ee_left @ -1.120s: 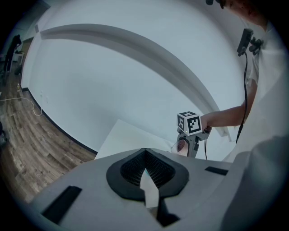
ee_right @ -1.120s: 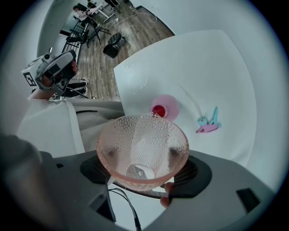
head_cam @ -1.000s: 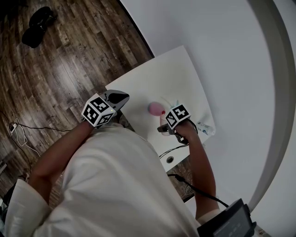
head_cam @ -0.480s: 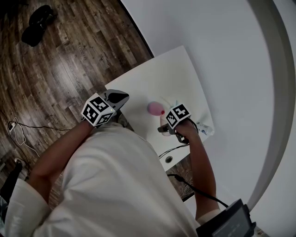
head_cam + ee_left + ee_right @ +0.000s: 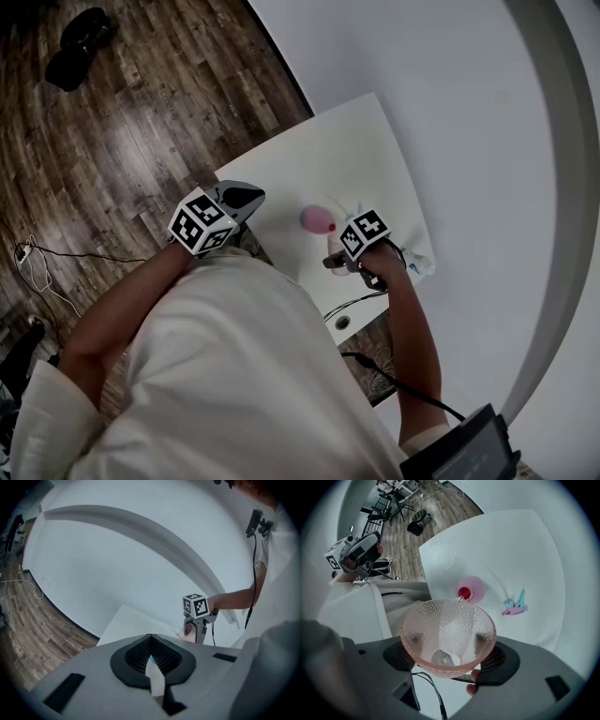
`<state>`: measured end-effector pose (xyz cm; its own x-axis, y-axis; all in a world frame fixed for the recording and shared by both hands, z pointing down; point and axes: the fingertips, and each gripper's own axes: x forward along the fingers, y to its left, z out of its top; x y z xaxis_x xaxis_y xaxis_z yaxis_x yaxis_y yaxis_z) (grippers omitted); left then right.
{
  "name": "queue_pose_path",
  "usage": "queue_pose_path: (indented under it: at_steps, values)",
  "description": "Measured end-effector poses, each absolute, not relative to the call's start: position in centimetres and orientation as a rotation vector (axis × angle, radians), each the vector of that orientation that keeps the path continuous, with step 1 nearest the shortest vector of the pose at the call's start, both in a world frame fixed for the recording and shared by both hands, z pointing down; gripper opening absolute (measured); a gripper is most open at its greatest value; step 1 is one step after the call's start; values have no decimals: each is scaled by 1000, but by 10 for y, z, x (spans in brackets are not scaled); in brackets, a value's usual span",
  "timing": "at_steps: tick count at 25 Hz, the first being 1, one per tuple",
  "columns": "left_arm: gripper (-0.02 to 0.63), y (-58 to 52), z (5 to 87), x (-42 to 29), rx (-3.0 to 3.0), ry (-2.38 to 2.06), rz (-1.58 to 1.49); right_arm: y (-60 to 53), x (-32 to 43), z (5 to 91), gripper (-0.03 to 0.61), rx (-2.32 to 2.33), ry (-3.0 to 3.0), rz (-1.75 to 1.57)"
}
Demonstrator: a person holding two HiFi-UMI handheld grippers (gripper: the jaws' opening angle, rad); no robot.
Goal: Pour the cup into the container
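Above the white table [image 5: 319, 159], open toward twelve o'clock, dark plank floor [image 5: 122, 112] at nine, right gripper [image 5: 447, 644] clamps a dimpled pink glass cup [image 5: 440, 623]; left gripper [image 5: 152, 660] closed, empty.

Head view looks steeply down; gripper views, closer, share the table [image 5: 319, 155].

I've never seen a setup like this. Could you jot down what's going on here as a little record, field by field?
who: a person with a claw in each hand, at a white table
right claw: closed on a pink dimpled cup, tipped with its rim toward the container
cup contents: nothing visible inside
container: small, pink, sitting on the table, red showing in its opening
left claw: shut, nothing in its grip, held off to the side
also on table: small turquoise and pink pieces
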<state>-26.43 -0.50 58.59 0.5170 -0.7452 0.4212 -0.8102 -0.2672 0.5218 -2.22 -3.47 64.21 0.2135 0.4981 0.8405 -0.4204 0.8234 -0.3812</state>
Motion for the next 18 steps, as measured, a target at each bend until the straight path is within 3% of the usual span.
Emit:
queue_pose_path:
  at_steps: [18]
  values:
    - [9,-1,589,-263,2049,-1275,101,-33,-21,642,379,-98,-1171,624]
